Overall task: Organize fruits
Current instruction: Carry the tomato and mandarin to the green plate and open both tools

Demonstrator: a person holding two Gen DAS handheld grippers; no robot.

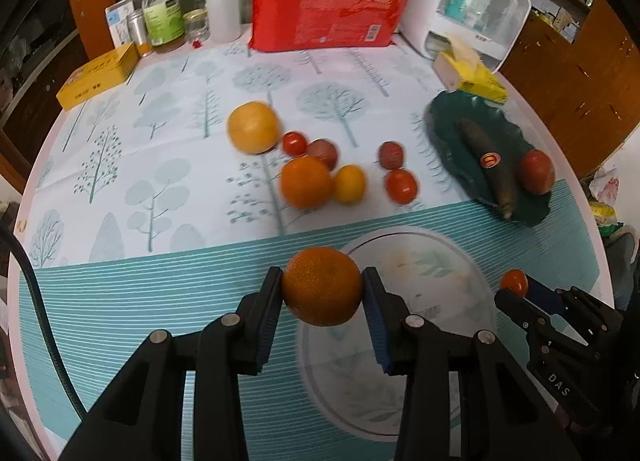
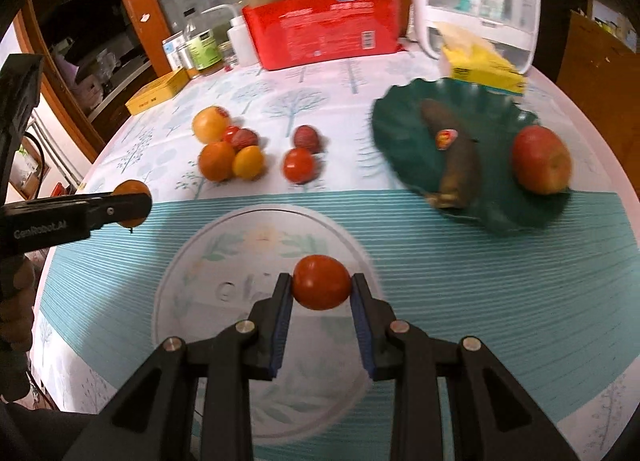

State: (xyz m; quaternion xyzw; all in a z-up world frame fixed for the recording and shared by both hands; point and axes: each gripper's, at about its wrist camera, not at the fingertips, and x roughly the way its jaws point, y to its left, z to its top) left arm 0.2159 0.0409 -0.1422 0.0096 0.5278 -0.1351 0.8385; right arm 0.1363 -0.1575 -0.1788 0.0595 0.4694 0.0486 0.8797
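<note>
My left gripper (image 1: 323,287) is shut on an orange mandarin (image 1: 322,286) and holds it above the near part of the table; it also shows in the right wrist view (image 2: 132,203). My right gripper (image 2: 321,288) is shut on a red tomato (image 2: 321,282), also seen in the left wrist view (image 1: 515,282). Loose fruit lies mid-table: a large yellow orange (image 1: 253,127), an orange (image 1: 306,182), a small yellow fruit (image 1: 350,184), tomatoes (image 1: 401,186) and dark red fruits (image 1: 391,154). A dark green plate (image 2: 404,129) holds an apple (image 2: 541,160) and a brown banana (image 2: 456,157).
A round pale print (image 2: 180,289) marks the tablecloth under both grippers. At the back stand a red package (image 1: 328,17), bottles (image 1: 162,11), a white appliance (image 1: 464,1), a yellow tin (image 1: 98,75) and a yellow tissue box (image 1: 476,77).
</note>
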